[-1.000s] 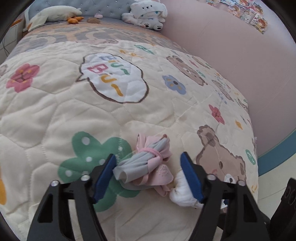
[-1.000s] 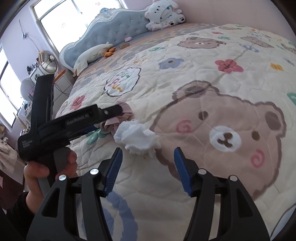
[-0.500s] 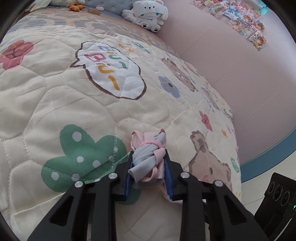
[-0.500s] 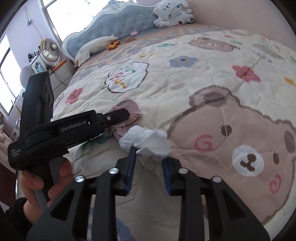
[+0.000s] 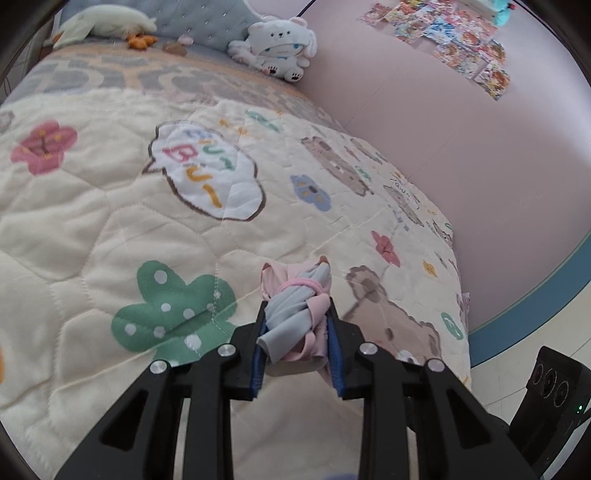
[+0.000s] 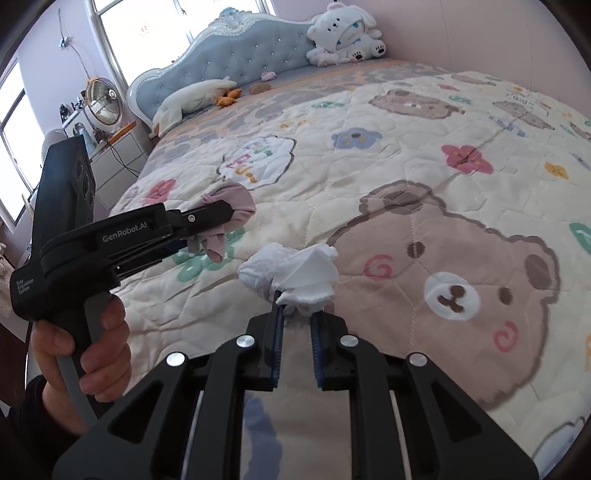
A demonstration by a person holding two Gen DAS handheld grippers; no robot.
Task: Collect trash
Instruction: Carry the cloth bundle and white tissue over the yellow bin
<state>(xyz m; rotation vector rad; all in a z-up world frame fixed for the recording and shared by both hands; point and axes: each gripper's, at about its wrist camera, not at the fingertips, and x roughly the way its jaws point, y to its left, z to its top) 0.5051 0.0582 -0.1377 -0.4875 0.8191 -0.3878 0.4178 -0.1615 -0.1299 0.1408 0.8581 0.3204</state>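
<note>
Cloth bundle point(image 5: 295, 314): pink and grey, tied with a pink band – clamped between the narrow-set pads of the left claw point(image 5: 296, 345), just above the quilt point(image 5: 110, 229) near its foot edge.
Tissue wad point(image 6: 291, 271): white, crumpled – the right claw point(image 6: 297, 332) is closing on its lower edge; only a little is caught.
Doing it well: keep both squeezes firm, lift straight off the quilt; the tissue grip looks shallow and may tear.
Right view only: hand point(image 6: 79, 343) on the left claw's handle, fan point(image 6: 103, 103), window.
Left view only: wall pictures point(image 5: 443, 33), floor.
</note>
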